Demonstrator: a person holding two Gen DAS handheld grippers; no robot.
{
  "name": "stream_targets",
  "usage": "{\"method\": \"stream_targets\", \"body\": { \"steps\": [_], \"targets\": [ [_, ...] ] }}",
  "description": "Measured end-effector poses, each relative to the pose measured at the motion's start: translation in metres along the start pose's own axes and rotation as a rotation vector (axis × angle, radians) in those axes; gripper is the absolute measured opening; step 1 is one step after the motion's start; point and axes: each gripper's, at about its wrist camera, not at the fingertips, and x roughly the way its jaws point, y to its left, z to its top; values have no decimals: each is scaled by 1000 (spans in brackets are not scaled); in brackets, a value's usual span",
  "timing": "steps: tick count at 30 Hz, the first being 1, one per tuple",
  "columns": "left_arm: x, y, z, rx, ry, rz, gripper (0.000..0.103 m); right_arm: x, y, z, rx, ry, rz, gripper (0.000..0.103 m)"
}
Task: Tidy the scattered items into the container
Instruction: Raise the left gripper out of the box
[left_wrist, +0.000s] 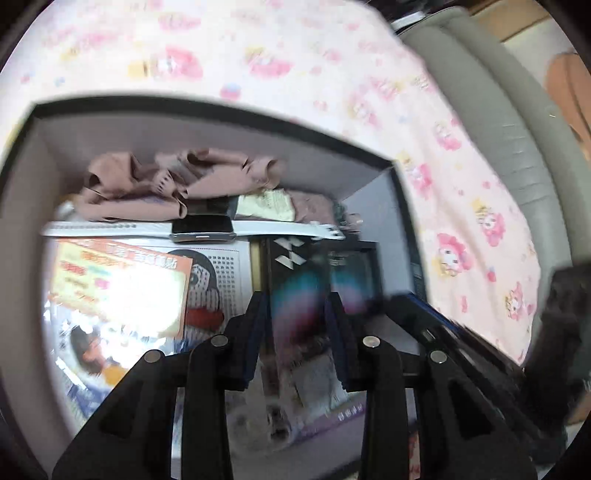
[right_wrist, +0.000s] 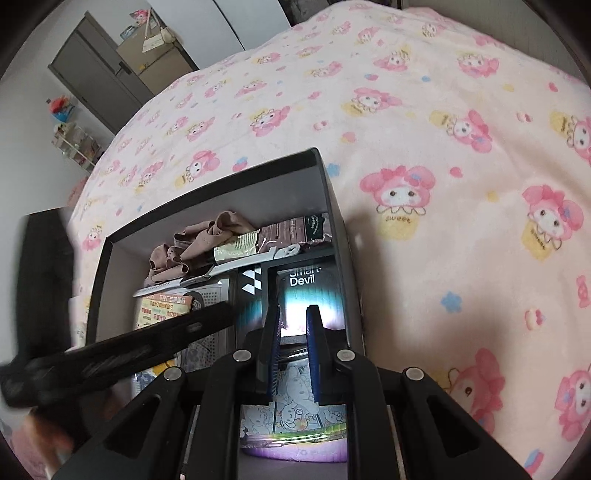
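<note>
A black container (left_wrist: 221, 107) (right_wrist: 314, 155) with grey inner walls sits on the bed. Inside lie a crumpled brown cloth (left_wrist: 147, 181) (right_wrist: 207, 236), a white-strapped smartwatch (left_wrist: 203, 229), a packet with an orange label (left_wrist: 122, 280), a black "Smart Devil" box (left_wrist: 295, 280) (right_wrist: 306, 291) and a cartoon card (right_wrist: 291, 417). My left gripper (left_wrist: 295, 314) (right_wrist: 225, 314) hovers over the black box, open; the box shows in the gap, untouched. My right gripper (right_wrist: 294, 325) (left_wrist: 397, 300) hangs over the container's right side, shut, with nothing pinched.
A pink cartoon-print blanket (right_wrist: 443, 184) covers the bed all round the container. A grey padded headboard (left_wrist: 498, 129) runs along the right in the left wrist view. In the right wrist view, a dark door (right_wrist: 92, 74) and a shelf of toys (right_wrist: 74, 140) stand beyond the bed.
</note>
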Motion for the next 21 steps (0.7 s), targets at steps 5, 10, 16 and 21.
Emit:
{"method": "stream_targets", "body": {
  "steps": [5,10,16,21],
  "targets": [
    [-36,-12,-12,81,-103,26,51,-13,16,-10,-35,-39,-39,16],
    [-61,-30,-36,170,-135,57,51,-44,30,-41,-59,-117,-65,18],
    [-100,-24,-86,263,-125,71,49,-70,42,-91,-49,-150,-69,18],
    [-121,-10,-108,259,-116,43,47,-82,59,-118,-98,-146,-59,18]
  ]
}}
